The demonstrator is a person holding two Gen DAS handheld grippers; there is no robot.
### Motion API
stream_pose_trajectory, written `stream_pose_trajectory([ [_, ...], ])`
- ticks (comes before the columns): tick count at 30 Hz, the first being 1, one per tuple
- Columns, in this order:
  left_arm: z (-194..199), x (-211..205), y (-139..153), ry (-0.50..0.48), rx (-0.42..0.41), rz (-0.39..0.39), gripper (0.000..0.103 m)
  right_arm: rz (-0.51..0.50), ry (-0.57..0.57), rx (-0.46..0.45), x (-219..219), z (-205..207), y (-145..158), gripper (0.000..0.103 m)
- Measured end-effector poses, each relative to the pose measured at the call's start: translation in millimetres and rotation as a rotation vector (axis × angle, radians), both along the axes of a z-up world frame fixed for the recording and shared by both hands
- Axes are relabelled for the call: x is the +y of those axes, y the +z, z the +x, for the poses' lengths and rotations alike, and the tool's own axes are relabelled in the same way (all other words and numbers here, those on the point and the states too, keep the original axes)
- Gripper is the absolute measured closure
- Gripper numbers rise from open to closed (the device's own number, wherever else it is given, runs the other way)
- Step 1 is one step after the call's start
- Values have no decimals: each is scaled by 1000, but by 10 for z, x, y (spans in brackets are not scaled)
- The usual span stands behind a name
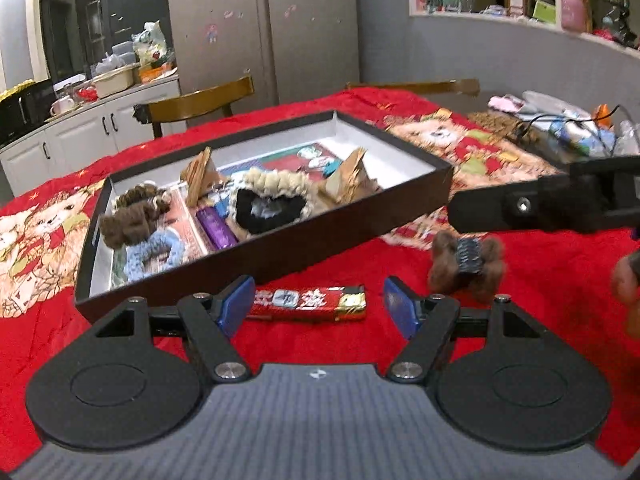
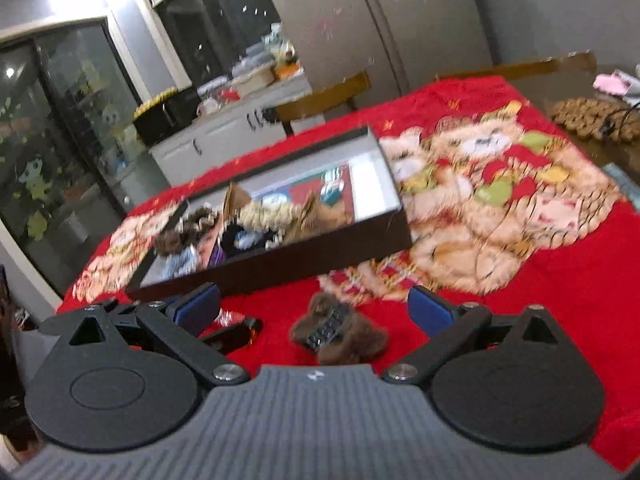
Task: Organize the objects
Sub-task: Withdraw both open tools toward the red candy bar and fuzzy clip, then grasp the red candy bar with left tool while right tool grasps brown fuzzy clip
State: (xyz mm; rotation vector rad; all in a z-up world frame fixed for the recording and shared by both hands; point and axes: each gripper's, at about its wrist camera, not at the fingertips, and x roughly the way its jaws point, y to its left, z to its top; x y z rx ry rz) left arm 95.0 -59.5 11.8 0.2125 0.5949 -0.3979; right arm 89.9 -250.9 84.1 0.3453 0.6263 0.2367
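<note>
A red lighter (image 1: 308, 303) lies on the red cloth just beyond my left gripper (image 1: 318, 304), whose blue pads stand open on either side of it without touching. To its right sits a furry brown hair clip (image 1: 466, 267) with a black claw. In the right wrist view that brown hair clip (image 2: 338, 330) lies between and just beyond the open fingers of my right gripper (image 2: 314, 312). The dark box (image 1: 280, 256) behind holds scrunchies, a purple tube and folded paper pieces. My right gripper's black arm (image 1: 540, 204) reaches in from the right above the clip.
The red cloth with bear prints (image 2: 472, 200) covers the table. Wooden chairs (image 1: 200, 102) stand at the far edge. Cables and small clutter (image 1: 572, 128) lie at the far right. A hand (image 1: 628, 292) shows at the right edge. Kitchen cabinets (image 1: 80, 128) stand behind.
</note>
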Motion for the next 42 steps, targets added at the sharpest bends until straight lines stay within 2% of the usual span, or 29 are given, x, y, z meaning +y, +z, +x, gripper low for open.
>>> stream_pose_trajectory([
  [4, 107, 22, -114, 20, 30, 10, 27, 5, 24, 60, 50, 48, -104, 1],
  [10, 136, 21, -160, 38, 8, 23, 21, 23, 30, 119, 50, 95, -200, 2],
  [18, 167, 22, -210, 62, 20, 15, 15, 22, 36, 120, 60, 87, -201, 2],
  [22, 273, 93, -230, 78, 80, -45, 12, 1, 23, 92, 105, 64, -213, 1],
  [30, 188, 58, -225, 89, 35, -9, 17, 4, 17, 78, 120, 49, -232, 3],
  [33, 176, 53, -223, 102, 28, 1, 17, 4, 14, 68, 139, 30, -231, 6],
  [35, 165, 58, -222, 133, 18, 11, 17, -11, -34, 62, 138, 7, -229, 16],
  [36, 166, 74, -222, 160, 16, 13, 17, -16, -57, 65, 121, 11, -234, 17],
  [39, 205, 152, -219, 219, 35, -16, 17, -14, -54, 74, 93, 37, -235, 18],
  [42, 205, 179, -217, 228, 38, -25, 17, -90, -29, 64, 182, 31, -235, 18],
])
